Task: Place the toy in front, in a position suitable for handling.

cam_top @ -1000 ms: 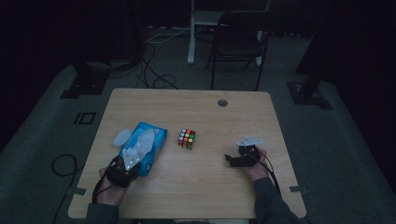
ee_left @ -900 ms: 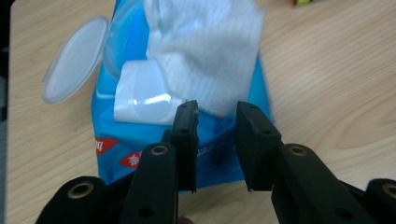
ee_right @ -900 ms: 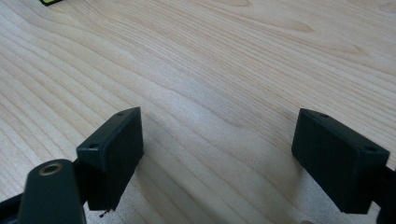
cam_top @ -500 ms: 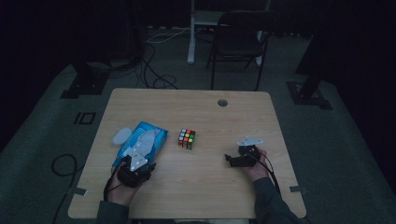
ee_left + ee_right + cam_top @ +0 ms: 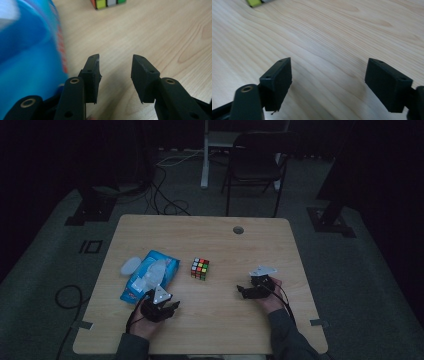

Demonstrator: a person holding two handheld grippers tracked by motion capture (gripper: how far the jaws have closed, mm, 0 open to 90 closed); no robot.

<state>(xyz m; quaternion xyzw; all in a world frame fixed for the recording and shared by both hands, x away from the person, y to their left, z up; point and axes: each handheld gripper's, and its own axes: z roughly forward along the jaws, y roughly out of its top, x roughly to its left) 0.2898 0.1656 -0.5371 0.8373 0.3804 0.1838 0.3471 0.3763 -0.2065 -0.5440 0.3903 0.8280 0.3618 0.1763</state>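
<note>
A blue wipes pack (image 5: 150, 275) lies on the left of the wooden table (image 5: 220, 240), and a colourful puzzle cube (image 5: 200, 268) stands near the middle. My left gripper (image 5: 172, 306) rests low at the pack's near right corner. Its jaws are open with bare wood between them (image 5: 115, 65); the blue pack (image 5: 30, 50) is just to their left and the cube (image 5: 107, 3) is ahead. My right gripper (image 5: 242, 291) lies on the table to the right of the cube, pointing left. It is wide open (image 5: 328, 67) over bare wood, with a corner of the cube (image 5: 255, 2) far ahead.
A small white oval object (image 5: 131, 266) lies beside the pack's far left corner. The table has a round cable hole (image 5: 238, 229) near its far edge. Beyond the table stand a dark chair (image 5: 257, 165) and cables on the floor (image 5: 165, 195).
My left gripper has slid right along the near end of the blue pack and now sits off its corner. The right gripper, pack and cube have stayed put.
</note>
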